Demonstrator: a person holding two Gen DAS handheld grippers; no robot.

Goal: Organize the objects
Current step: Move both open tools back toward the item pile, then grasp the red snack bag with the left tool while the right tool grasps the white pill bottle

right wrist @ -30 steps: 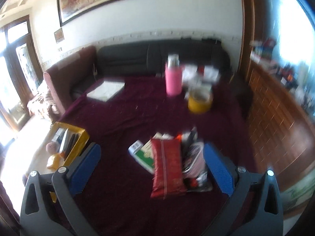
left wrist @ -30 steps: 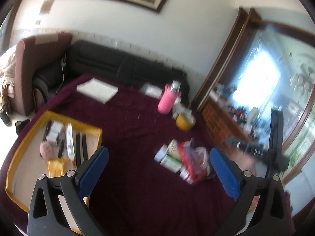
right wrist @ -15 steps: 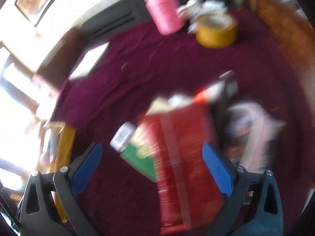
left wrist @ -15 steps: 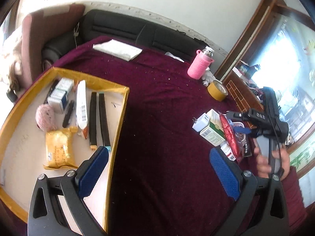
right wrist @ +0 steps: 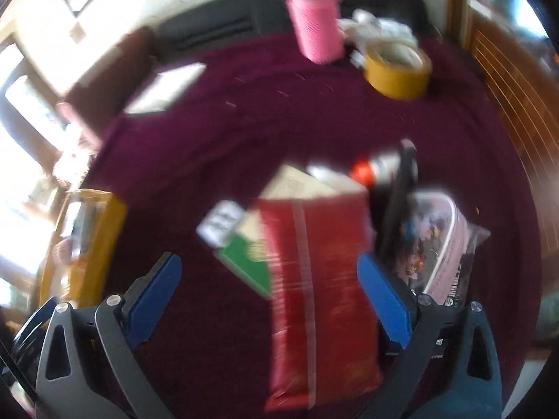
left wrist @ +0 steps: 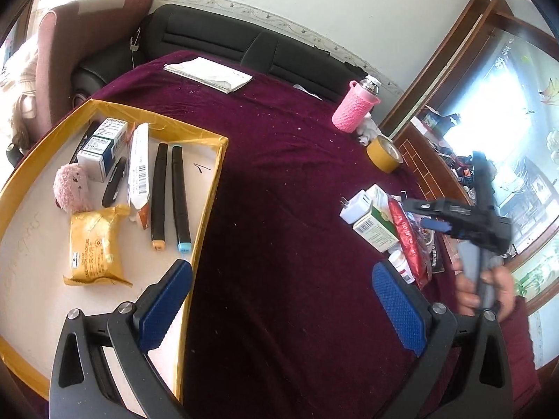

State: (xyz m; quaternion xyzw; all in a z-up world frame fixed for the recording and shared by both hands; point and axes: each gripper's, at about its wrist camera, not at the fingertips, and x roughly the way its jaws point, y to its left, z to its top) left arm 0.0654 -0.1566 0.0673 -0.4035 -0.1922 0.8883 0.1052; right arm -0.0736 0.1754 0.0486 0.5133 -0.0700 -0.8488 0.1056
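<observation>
A maroon velvet-like cloth covers the tabletop (left wrist: 279,160), its nap flecked with pale crumbs. On its left sits a shallow tray (left wrist: 209,181) with yellow-taped cardboard walls and a white floor, holding two black markers (left wrist: 169,192), a yellow snack packet (left wrist: 94,244), a pink fuzzy ball (left wrist: 71,188) and small boxes. The left tool (left wrist: 279,300) hovers over the tray's near right wall, blue ribbed pads spread wide and empty. To the right, a hand (left wrist: 485,286) grips the right tool (right wrist: 269,300) by its grey handle — it tilts down over a loose pile, its blue pads apart on either side of a glossy red foil packet (right wrist: 321,286), not visibly touching it. Beside the packet lie a green-and-white box (right wrist: 248,258) and a white plug adapter (left wrist: 356,206). Farther back stand a pink knit-sleeved bottle (left wrist: 353,111) and a yellow tape roll (left wrist: 382,155).
</observation>
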